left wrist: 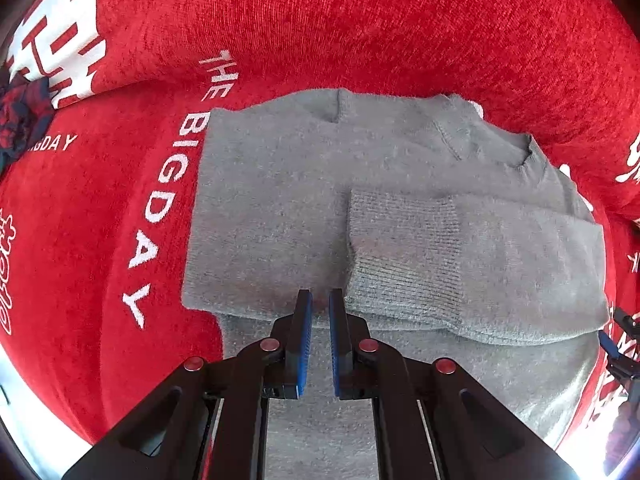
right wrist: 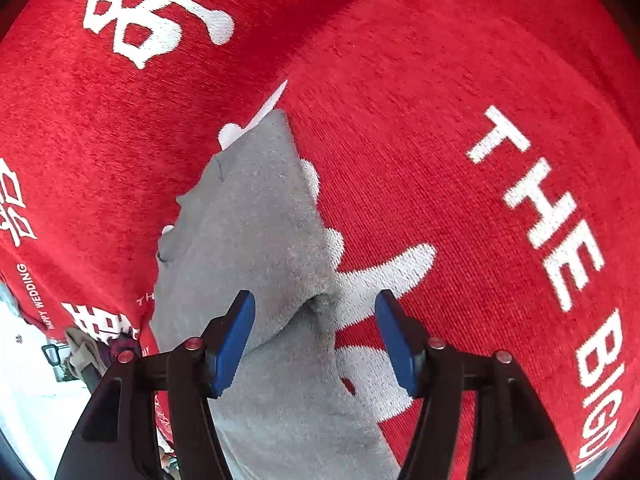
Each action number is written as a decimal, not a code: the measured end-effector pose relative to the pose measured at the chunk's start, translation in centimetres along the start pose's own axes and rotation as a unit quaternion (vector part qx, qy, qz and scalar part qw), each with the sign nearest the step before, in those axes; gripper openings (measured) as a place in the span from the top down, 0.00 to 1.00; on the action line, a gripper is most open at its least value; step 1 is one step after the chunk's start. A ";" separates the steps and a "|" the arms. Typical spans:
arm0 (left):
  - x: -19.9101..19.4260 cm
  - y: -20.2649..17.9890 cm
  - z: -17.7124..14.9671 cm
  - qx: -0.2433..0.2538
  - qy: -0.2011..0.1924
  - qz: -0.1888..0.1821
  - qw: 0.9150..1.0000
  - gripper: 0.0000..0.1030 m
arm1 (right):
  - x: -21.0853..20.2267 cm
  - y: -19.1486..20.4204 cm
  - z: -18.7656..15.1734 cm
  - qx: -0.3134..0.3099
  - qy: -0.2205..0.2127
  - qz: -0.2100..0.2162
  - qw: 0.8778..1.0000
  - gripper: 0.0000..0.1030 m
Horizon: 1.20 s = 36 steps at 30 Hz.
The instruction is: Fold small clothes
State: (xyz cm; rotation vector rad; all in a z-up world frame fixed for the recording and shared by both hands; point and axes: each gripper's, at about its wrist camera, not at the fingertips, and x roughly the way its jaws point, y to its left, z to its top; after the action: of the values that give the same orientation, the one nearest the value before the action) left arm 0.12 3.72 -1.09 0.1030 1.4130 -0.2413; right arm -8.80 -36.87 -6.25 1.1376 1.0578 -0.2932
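A small grey knit sweater (left wrist: 280, 200) lies flat on a red cloth, with one sleeve and its ribbed cuff (left wrist: 404, 256) folded across the body. My left gripper (left wrist: 320, 300) hovers over the sweater's near fold, jaws nearly closed with a narrow gap and nothing between them. In the right wrist view the sweater's side edge (right wrist: 256, 232) runs up the middle-left. My right gripper (right wrist: 316, 308) is open, its blue pads (right wrist: 236, 336) straddling a puckered fold at the sweater's edge without closing on it.
The red cloth (left wrist: 360, 20) with white lettering "THE BIG DAY" (left wrist: 160, 200) covers the whole surface. A dark red-and-blue garment (left wrist: 20, 120) lies at the far left. More crumpled clothes (right wrist: 92, 348) sit at the cloth's left edge in the right wrist view.
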 end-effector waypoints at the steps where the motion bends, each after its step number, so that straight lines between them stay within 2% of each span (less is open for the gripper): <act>1: 0.1 0.0 0.0 -0.004 0.000 -0.001 1.000 0.91 | 0.0 0.1 0.0 -0.002 -0.001 0.000 1.000 0.36; 8: -0.8 0.4 0.1 -0.014 -0.031 -0.047 0.998 0.90 | 0.3 0.9 0.0 -0.014 0.002 0.002 1.000 0.36; 9: -1.1 0.4 0.1 -0.012 -0.039 -0.049 0.998 0.52 | 0.3 0.8 0.0 -0.013 0.001 0.002 1.000 0.36; 10: -1.3 0.4 0.1 -0.012 -0.047 -0.051 0.997 0.06 | 0.3 0.8 0.0 -0.012 0.001 0.002 1.000 0.36; 11: -1.2 0.4 0.1 -0.010 -0.073 -0.075 0.994 0.00 | 0.3 0.8 0.0 -0.010 0.001 0.003 1.000 0.36; 15: 0.4 -0.5 0.2 0.003 -0.100 -0.112 0.989 0.00 | 0.2 0.8 -0.1 -0.011 0.001 0.005 1.000 0.36; 17: 1.9 -1.1 0.2 0.008 -0.106 -0.095 0.990 0.00 | 0.2 0.9 -0.2 -0.011 0.000 0.004 1.000 0.36; 23: 8.2 -2.5 1.1 0.009 -0.074 -0.052 0.996 0.00 | 0.0 0.8 0.0 -0.007 -0.001 0.004 1.000 0.36; 28: 13.4 -4.4 1.8 0.033 -0.045 0.013 0.998 0.00 | 0.6 0.4 0.2 0.007 0.007 0.010 1.000 0.36; 29: 14.5 -4.9 1.8 0.038 -0.042 0.033 0.998 0.00 | 0.7 0.5 0.3 0.008 0.006 0.010 1.000 0.37; 30: 15.2 -5.3 1.9 0.043 -0.045 0.051 0.997 0.00 | 0.7 0.7 0.4 0.003 0.007 0.012 1.000 0.45; 31: 15.7 -5.6 1.9 0.047 -0.046 0.068 0.995 0.00 | 0.7 1.3 0.6 -0.012 0.006 0.010 1.000 0.73; 32: 16.5 -6.1 1.8 0.050 -0.046 0.098 0.993 0.00 | 0.7 2.0 0.7 -0.039 0.005 -0.017 0.999 0.79; 33: 17.9 -6.5 1.8 0.049 -0.039 0.137 0.989 0.00 | 0.8 2.3 0.8 -0.056 0.005 -0.036 0.998 0.79; 34: 19.6 -6.8 1.8 0.050 -0.023 0.160 0.986 0.00 | 1.0 2.5 1.0 -0.072 0.008 -0.061 0.996 0.79; 35: 20.6 -6.9 2.0 0.048 -0.013 0.159 0.986 0.00 | 1.3 2.3 1.2 -0.075 0.012 -0.075 0.994 0.79; 36: 21.9 -6.7 2.0 0.037 -0.008 0.138 0.990 0.00 | 1.3 2.1 1.3 -0.074 0.012 -0.076 0.994 0.79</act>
State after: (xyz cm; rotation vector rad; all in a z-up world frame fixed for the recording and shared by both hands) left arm 3.56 -5.57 -21.84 0.3540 1.3571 -0.0657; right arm -6.06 -36.69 -6.02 0.9314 1.1712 -0.3150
